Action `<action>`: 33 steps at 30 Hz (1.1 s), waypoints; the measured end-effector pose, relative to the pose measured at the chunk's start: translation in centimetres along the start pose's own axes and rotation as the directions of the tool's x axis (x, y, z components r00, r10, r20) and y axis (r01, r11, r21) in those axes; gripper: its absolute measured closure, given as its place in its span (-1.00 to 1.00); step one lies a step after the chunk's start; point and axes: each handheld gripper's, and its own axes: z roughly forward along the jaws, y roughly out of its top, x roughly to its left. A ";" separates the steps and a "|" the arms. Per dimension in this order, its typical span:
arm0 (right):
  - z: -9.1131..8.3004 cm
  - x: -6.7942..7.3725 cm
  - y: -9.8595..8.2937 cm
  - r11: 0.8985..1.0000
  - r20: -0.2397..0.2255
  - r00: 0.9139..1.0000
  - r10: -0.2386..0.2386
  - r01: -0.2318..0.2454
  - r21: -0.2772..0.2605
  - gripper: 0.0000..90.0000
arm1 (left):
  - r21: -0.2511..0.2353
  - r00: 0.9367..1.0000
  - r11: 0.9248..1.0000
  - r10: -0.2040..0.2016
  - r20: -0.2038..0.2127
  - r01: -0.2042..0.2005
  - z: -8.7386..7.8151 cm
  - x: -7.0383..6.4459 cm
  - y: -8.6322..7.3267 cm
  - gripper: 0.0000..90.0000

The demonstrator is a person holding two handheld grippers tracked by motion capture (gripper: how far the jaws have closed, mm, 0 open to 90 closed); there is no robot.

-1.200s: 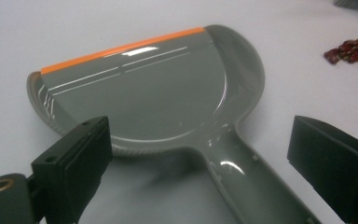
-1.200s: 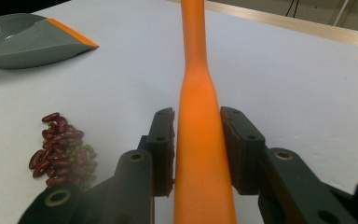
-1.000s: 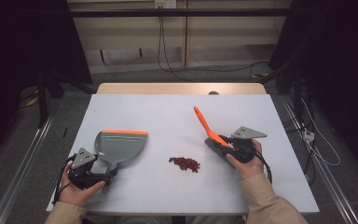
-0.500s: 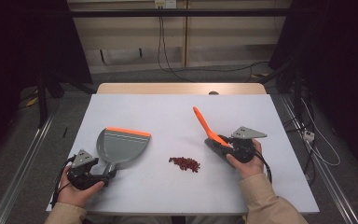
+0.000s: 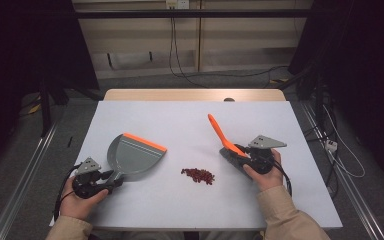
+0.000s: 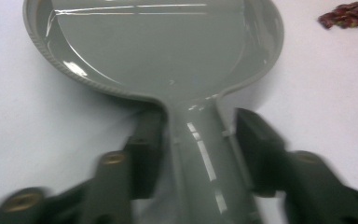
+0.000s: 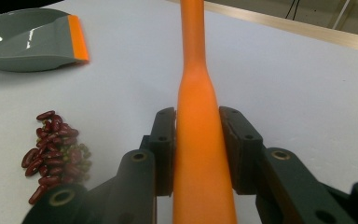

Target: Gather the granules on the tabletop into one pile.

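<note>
my left gripper [image 5: 111, 181] is clamped on the grey dustpan [image 5: 132, 156] handle, pan flat on the table [image 5: 180, 120]. my right gripper [image 5: 240, 157] grips the orange brush [image 5: 220, 134] handle. the beans [image 5: 198, 175] lie between them, nothing in the way.

The dustpan [image 6: 158, 51]'s orange lip and the orange handle [image 7: 198, 140]'s far end are cut off.

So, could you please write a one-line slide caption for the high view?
Left gripper holds a grey dustpan, right gripper an orange brush handle, red beans piled between them.
</note>
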 end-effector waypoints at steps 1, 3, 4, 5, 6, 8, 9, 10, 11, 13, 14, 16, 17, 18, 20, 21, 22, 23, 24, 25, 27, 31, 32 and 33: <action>0.0 0.0 0.0 1.000 0.002 1.000 -0.001 0.001 0.001 0.51 | 0.003 1.000 1.000 0.004 -0.010 -0.004 0.0 0.0 0.1 0.29; 0.0 -0.1 0.0 1.000 0.003 1.000 0.005 -0.005 0.001 0.52 | -0.011 1.000 1.000 0.006 -0.021 -0.006 -0.2 0.2 0.2 0.37; 0.0 -0.1 0.0 1.000 0.003 1.000 0.004 -0.004 0.001 0.52 | -0.012 1.000 1.000 0.000 -0.014 -0.001 -0.3 0.3 0.2 0.37; 0.0 -0.1 0.0 1.000 0.006 1.000 0.003 -0.003 0.002 0.53 | -0.016 1.000 1.000 0.004 -0.019 -0.004 -0.3 0.3 0.3 0.38; 0.0 -0.2 -0.1 1.000 0.011 1.000 0.003 -0.003 0.002 0.53 | -0.021 1.000 1.000 0.006 -0.023 -0.007 -0.3 0.3 0.3 0.38; 0.0 -0.2 -0.1 1.000 0.012 1.000 0.004 -0.004 0.000 0.53 | -0.047 1.000 0.999 0.004 -0.023 -0.005 -0.4 0.4 0.4 0.39; 0.0 -0.2 -0.1 1.000 0.013 1.000 0.005 -0.005 -0.003 0.53 | -0.057 1.000 0.998 0.002 -0.023 -0.003 -0.5 0.5 0.4 0.39; 0.0 -0.2 -0.1 1.000 0.013 1.000 0.008 -0.008 -0.003 0.54 | -0.062 1.000 0.998 0.005 -0.021 -0.006 -0.6 0.6 0.5 0.39; 0.0 -0.3 -0.1 1.000 0.012 1.000 0.010 -0.010 -0.004 0.54 | -0.081 1.000 0.997 -0.001 -0.019 -0.001 -0.6 0.6 0.6 0.39; 0.0 -0.3 -0.1 1.000 0.012 1.000 0.011 -0.011 -0.005 0.54 | -0.077 1.000 0.997 0.009 -0.019 -0.011 -0.8 0.7 0.8 0.39; 0.0 -0.3 -0.1 1.000 0.011 1.000 0.010 -0.010 -0.005 0.54 | -0.082 1.000 0.996 0.017 -0.021 -0.018 -0.8 0.6 0.9 0.40; 0.0 -0.3 -0.1 1.000 0.012 1.000 0.010 -0.010 -0.005 0.54 | -0.085 1.000 0.996 0.026 -0.016 -0.027 -0.7 0.6 0.9 0.40; 0.0 -0.3 -0.1 1.000 0.011 1.000 0.011 -0.011 -0.005 0.54 | -0.084 0.999 0.996 0.034 -0.012 -0.035 -0.7 0.5 1.0 0.40; 0.0 -0.3 -0.1 1.000 0.010 1.000 0.011 -0.011 -0.006 0.54 | -0.089 0.999 0.995 0.035 -0.009 -0.036 -0.7 0.4 1.1 0.40; 0.0 -0.3 -0.1 1.000 0.009 1.000 0.013 -0.013 -0.007 0.54 | -0.090 0.999 0.995 0.040 -0.002 -0.040 -0.8 0.3 1.2 0.40; 0.0 -0.3 -0.1 1.000 0.010 1.000 0.013 -0.013 -0.007 0.54 | -0.092 0.999 0.995 0.040 0.005 -0.040 -0.8 0.2 1.3 0.40; 0.0 -0.3 -0.1 1.000 0.010 1.000 0.014 -0.014 -0.007 0.55 | -0.095 0.999 0.994 0.045 0.007 -0.044 -0.9 0.2 1.3 0.40; 0.0 -0.3 -0.1 1.000 0.010 1.000 0.014 -0.014 -0.007 0.55 | -0.093 0.998 0.994 0.054 0.014 -0.052 -1.1 0.2 1.4 0.40; 0.0 -0.3 -0.1 1.000 0.011 1.000 0.013 -0.013 -0.006 0.55 | -0.096 0.999 0.994 0.049 0.022 -0.047 -1.2 0.1 1.5 0.40; 0.0 -0.3 -0.1 1.000 0.011 1.000 0.014 -0.014 -0.007 0.55 | -0.102 0.998 0.994 0.052 0.026 -0.049 -1.3 0.1 1.5 0.40; 0.0 -0.3 -0.1 1.000 0.011 1.000 0.015 -0.015 -0.008 0.55 | -0.107 0.998 0.993 0.053 0.037 -0.048 -1.5 0.0 1.6 0.40; 0.0 -0.3 -0.1 1.000 0.011 1.000 0.014 -0.014 -0.007 0.55 | -0.102 0.996 0.993 0.065 0.055 -0.059 -1.8 -0.1 1.7 0.40; 0.0 -0.3 -0.2 1.000 0.011 1.000 0.014 -0.014 -0.008 0.55 | -0.101 0.996 0.993 0.073 0.058 -0.067 -1.8 -0.2 1.7 0.40; 0.0 -0.3 -0.2 1.000 0.012 1.000 0.015 -0.015 -0.009 0.55 | -0.102 0.995 0.992 0.079 0.063 -0.072 -1.8 -0.3 1.8 0.40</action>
